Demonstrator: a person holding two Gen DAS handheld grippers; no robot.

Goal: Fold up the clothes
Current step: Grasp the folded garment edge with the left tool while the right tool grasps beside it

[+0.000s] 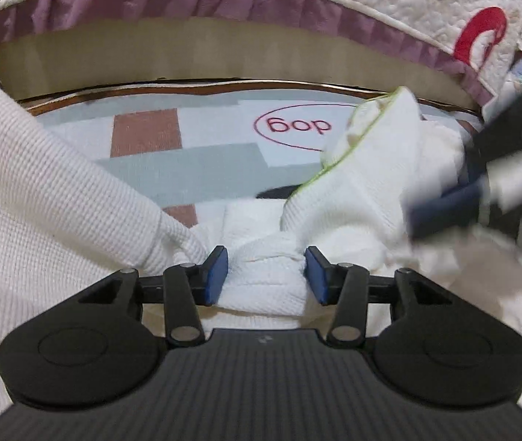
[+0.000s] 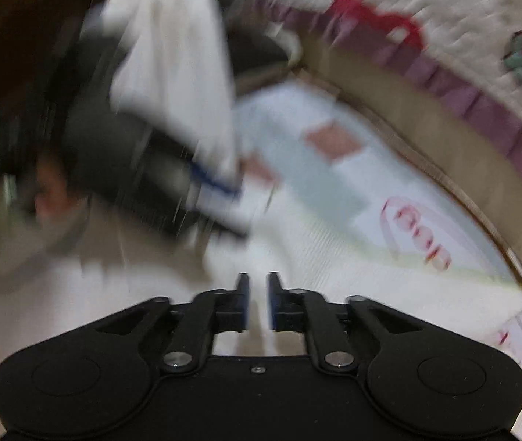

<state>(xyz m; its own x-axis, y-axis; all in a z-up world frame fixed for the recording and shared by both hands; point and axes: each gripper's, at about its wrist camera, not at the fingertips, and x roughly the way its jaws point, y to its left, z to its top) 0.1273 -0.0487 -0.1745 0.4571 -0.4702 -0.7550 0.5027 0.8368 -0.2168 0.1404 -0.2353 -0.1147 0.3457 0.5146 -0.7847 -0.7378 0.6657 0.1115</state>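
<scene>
A white waffle-knit garment point(image 1: 40, 191) with a thin green edge lies bunched on a patterned mat point(image 1: 187, 169). My left gripper point(image 1: 266, 273) has a thick fold of the white garment between its blue pads, which press it from both sides. My right gripper point(image 2: 258, 301) is nearly closed, with a narrow gap and white cloth point(image 2: 297, 257) under and in front of it; the right wrist view is badly blurred. The right gripper also shows as a dark blur at the right of the left wrist view point(image 1: 481, 191). The left gripper shows blurred in the right wrist view point(image 2: 132, 154), with white cloth hanging from it.
The mat has pale blue, grey and brown blocks and a red oval with the word "dog" point(image 1: 297, 125). A quilted bed cover point(image 1: 371, 3) with purple frill and red motifs hangs over a beige bed side point(image 1: 187, 58) behind the mat.
</scene>
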